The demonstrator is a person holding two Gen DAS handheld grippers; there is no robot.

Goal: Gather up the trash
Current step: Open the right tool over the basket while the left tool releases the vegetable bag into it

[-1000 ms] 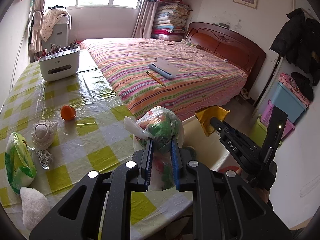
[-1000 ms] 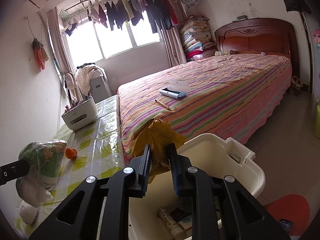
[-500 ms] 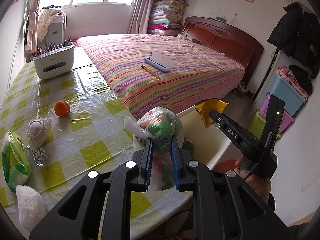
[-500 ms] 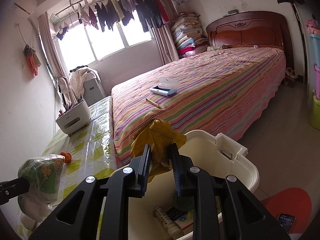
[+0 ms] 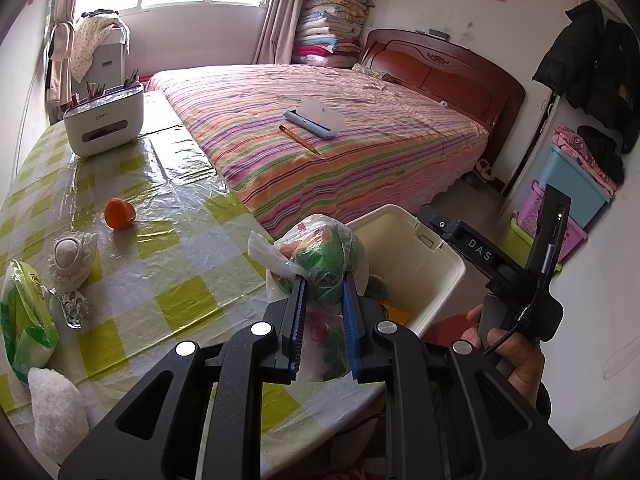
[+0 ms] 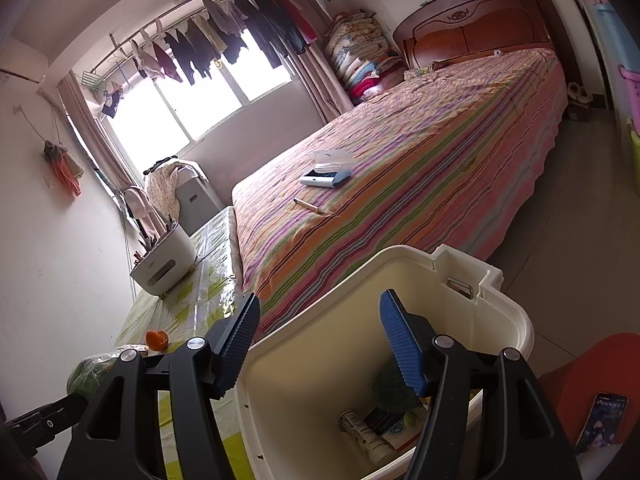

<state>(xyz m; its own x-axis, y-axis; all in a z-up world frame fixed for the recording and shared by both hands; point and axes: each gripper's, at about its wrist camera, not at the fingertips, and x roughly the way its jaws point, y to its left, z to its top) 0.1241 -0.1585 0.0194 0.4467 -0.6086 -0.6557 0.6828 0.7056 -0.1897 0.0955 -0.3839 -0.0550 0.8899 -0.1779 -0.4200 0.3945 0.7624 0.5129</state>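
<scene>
Yellow wrapper [image 5: 394, 314] gone from the right gripper [image 6: 320, 344], now lying in the white bin [image 6: 516, 320].
Its jaws are opening with nothing between them, poised over the bin beside the bed. The left gripper [image 5: 322, 320] is clenched on a thin plastic bag [image 5: 320, 256] of scraps at the table [image 5: 192, 240] edge, not yet over the bin. Released too early, the bag could land on the table edge or floor; the thin film could also tear or slip. An orange peel [image 5: 119, 213] and other bits wait on the table.
</scene>
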